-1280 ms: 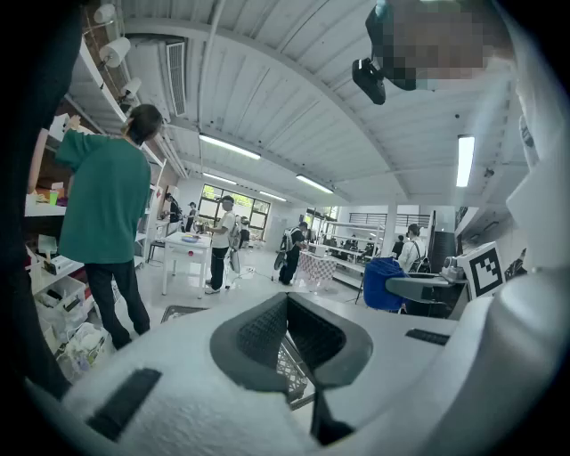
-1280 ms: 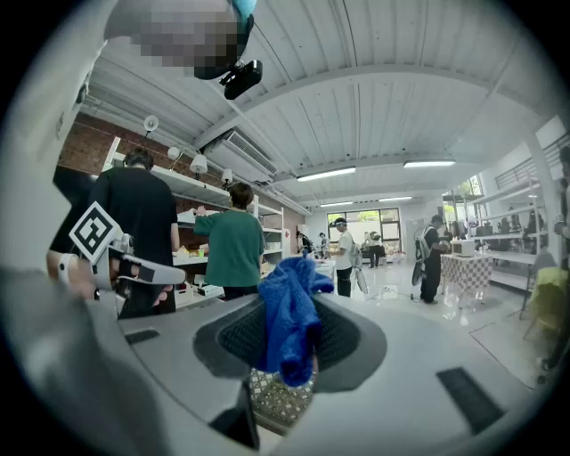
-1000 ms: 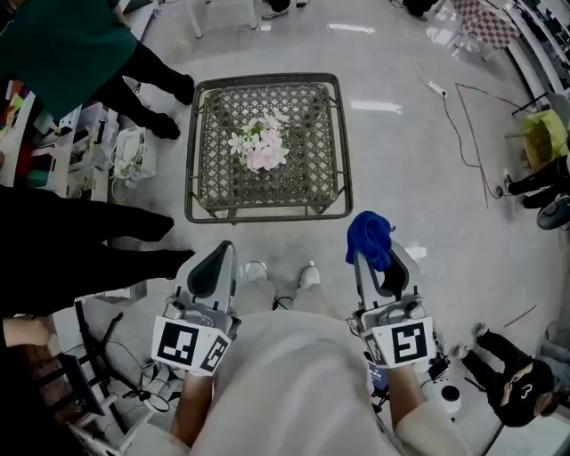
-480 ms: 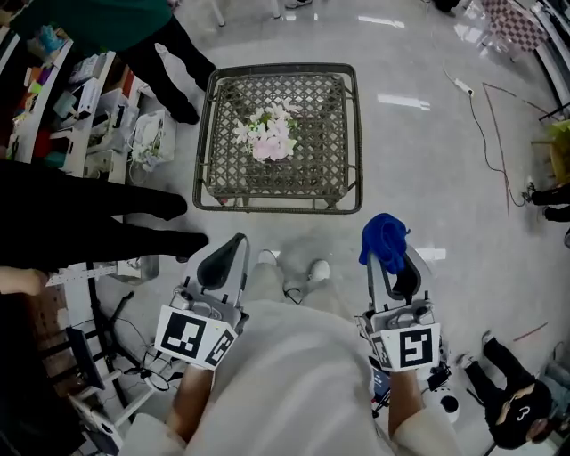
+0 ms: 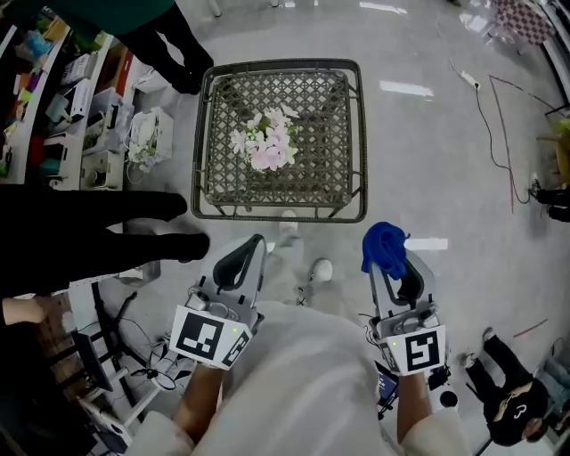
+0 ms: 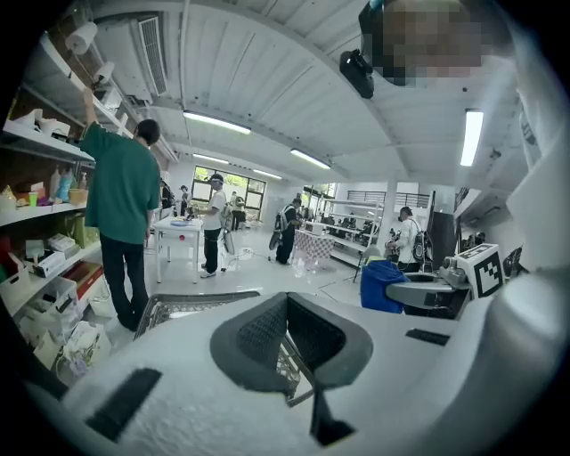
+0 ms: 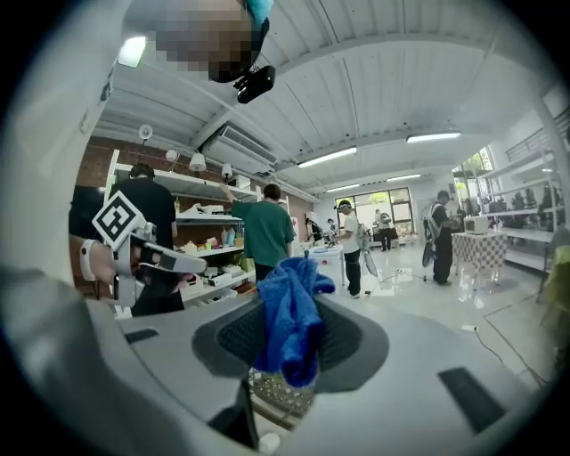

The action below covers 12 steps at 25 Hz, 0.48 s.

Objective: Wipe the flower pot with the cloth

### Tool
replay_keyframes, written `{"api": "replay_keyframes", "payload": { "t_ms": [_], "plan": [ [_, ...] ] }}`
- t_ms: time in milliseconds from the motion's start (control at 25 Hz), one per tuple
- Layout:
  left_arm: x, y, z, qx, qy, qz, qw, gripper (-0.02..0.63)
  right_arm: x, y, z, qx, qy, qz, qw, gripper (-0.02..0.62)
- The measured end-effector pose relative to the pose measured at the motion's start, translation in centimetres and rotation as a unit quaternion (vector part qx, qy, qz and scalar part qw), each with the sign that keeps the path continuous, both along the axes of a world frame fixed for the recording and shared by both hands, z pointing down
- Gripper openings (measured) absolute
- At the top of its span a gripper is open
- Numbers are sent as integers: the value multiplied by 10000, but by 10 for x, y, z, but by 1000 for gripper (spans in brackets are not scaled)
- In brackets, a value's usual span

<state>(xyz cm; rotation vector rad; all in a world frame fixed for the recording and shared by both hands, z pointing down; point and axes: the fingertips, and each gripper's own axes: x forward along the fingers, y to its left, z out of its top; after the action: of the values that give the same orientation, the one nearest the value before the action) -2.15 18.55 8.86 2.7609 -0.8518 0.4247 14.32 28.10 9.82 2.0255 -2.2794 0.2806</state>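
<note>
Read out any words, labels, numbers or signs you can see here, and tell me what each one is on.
No readable words, numbers or signs anywhere.
Left marker cube and right marker cube: black-and-white square patterns only, no letters.
Shelf boxes: print too small to read.

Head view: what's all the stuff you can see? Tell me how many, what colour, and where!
Woven table: one, grey, on the floor ahead.
Flower pot: one, only its pink and white flowers show, middle of the table.
Cloth: one, blue, in the right gripper.
Shelves: one set, pale, far left, holding boxes.
Bag: one, white, on the floor left of the table.
Cable: one, reddish, on the floor at right.
Bystanders: two, one in green at top left, one in black at left.
Shoes: two, white, just short of the table.
Left gripper: one, white, jaws together, empty.
Right gripper: one, white, shut on the cloth.
</note>
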Motion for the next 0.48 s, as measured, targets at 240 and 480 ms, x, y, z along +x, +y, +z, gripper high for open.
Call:
{"api": "replay_keyframes", "payload": {
  "t_ms": [240,480],
  "plan": [
    [-2,-81,-12,71,269,140,9995,20,-4,-66,-24,71,179,202,9996,143],
    [4,-139,-14,-29,467,448,9979,20,-2,-120,-32,-53,436,446,9980,148]
  ]
}}
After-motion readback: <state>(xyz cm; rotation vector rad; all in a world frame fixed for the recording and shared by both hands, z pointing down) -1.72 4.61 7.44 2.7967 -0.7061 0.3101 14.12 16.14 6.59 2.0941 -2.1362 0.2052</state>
